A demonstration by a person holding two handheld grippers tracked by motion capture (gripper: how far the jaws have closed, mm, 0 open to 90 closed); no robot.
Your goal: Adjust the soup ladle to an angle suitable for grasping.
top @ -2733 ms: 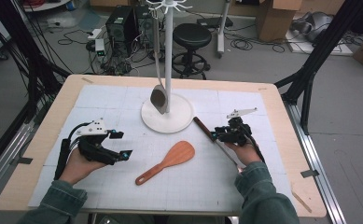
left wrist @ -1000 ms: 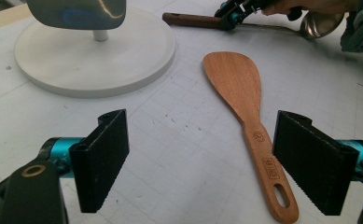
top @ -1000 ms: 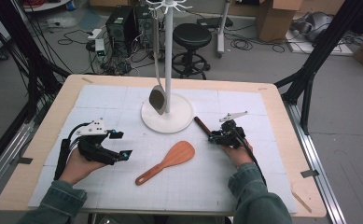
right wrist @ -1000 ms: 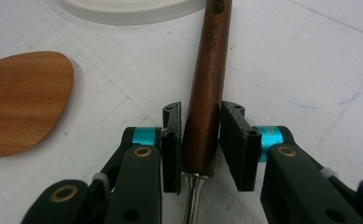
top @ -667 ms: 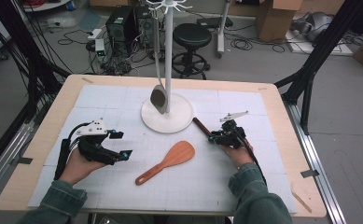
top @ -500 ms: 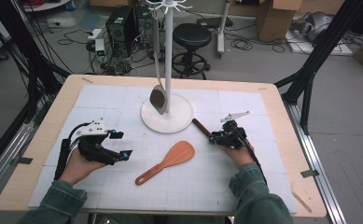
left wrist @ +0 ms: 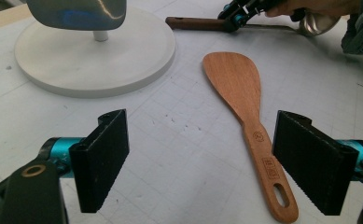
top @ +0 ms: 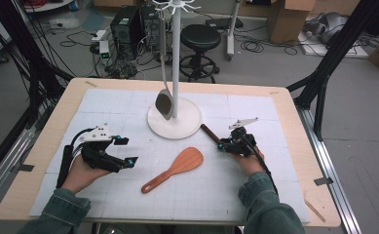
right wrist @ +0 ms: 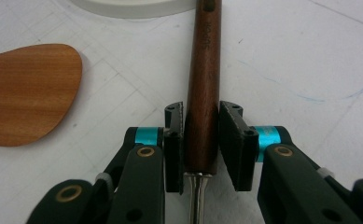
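Observation:
A ladle with a dark wooden handle [top: 208, 132] lies on the white mat to the right of the stand. My right gripper [top: 222, 144] is shut on that handle [right wrist: 205, 70], one pad [right wrist: 173, 144] against each side, close to where the metal shaft begins. The ladle's metal bowl [left wrist: 317, 23] shows beyond the right hand in the left gripper view. A light wooden spatula [top: 177, 165] lies flat mid-table, with its handle toward the person. My left gripper [top: 127, 151] hovers open left of it, and its wide jaws frame the spatula [left wrist: 235, 84].
A white hook stand with a round base [top: 175, 119] rises at the centre back of the mat. A metal spatula [top: 164, 104] hangs from it, its blade [left wrist: 76, 11] just above the base. The wooden table edge [top: 294, 126] borders the mat.
Since the earliest frame the right hand has shifted slightly left along the ladle. Over the last second nothing has visibly moved. The left hand has stayed put.

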